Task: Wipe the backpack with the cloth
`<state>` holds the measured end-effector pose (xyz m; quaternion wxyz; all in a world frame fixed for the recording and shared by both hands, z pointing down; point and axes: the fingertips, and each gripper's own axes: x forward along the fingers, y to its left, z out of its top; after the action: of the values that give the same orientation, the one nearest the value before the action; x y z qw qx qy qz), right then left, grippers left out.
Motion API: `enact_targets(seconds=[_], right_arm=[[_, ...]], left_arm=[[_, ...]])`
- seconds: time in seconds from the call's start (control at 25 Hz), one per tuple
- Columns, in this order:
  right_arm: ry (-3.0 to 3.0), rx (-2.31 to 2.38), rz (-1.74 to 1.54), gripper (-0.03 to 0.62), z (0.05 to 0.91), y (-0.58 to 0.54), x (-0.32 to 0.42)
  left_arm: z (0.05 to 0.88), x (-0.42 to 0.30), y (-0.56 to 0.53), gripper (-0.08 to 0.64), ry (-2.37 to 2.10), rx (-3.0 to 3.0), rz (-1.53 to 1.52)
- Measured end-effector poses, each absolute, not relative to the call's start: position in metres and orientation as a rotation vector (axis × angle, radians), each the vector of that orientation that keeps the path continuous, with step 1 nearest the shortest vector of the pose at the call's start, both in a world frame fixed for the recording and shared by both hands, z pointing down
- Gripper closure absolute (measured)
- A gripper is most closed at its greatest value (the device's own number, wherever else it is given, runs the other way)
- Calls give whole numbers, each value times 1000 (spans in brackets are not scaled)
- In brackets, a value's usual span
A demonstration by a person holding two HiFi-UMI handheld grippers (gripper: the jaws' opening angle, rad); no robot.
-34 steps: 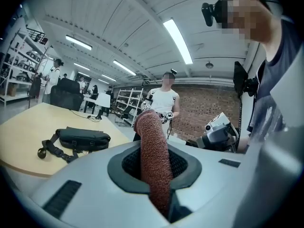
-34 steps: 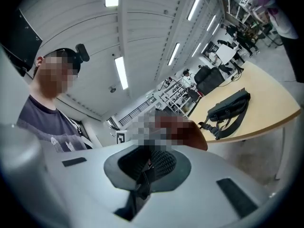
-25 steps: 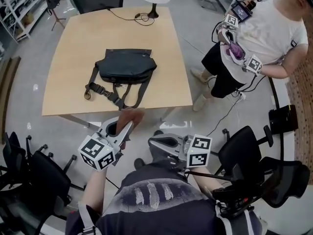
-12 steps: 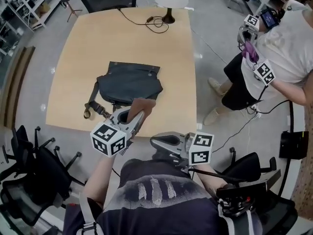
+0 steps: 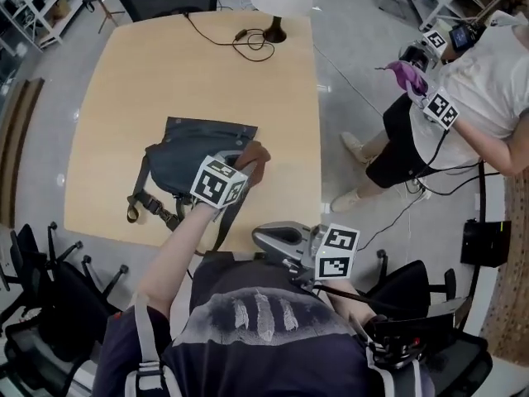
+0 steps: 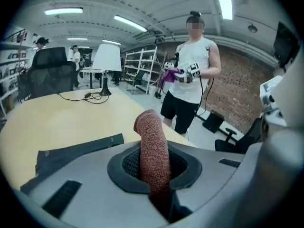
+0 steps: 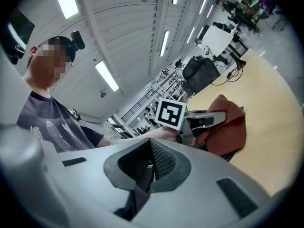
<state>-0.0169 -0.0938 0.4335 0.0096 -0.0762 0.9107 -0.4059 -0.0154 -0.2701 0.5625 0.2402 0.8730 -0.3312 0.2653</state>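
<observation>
Left gripper clamping cloth between its jaws at backpack right edge, right gripper closed on nothing, clear of backpack.

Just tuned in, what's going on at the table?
The person's left gripper is shut on a brown cloth, held at the right edge of the dark backpack lying on the wooden table. The right gripper is shut and empty, off the table near the person's body. Wiping contact can't be confirmed.

head: steeply down over table | left: low across it | right: toward left tool
</observation>
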Motion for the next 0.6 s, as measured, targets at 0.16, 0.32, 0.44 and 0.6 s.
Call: enact_targets(seconds=[0.16, 0.32, 0.44, 0.6], right_arm=[[2829, -468, -1262, 591, 442, -122, -22], [2779, -525, -1325, 591, 443, -137, -35], [2825, -531, -1341, 591, 443, -137, -43], [2851, -525, -1353, 591, 441, -134, -48]], left_arm=[[610, -11, -289, 505, -788, 2456, 1023], [636, -27, -285, 505, -753, 2547, 1293], [634, -27, -278, 505, -730, 2550, 1287], [626, -34, -269, 505, -733, 2544, 1279]])
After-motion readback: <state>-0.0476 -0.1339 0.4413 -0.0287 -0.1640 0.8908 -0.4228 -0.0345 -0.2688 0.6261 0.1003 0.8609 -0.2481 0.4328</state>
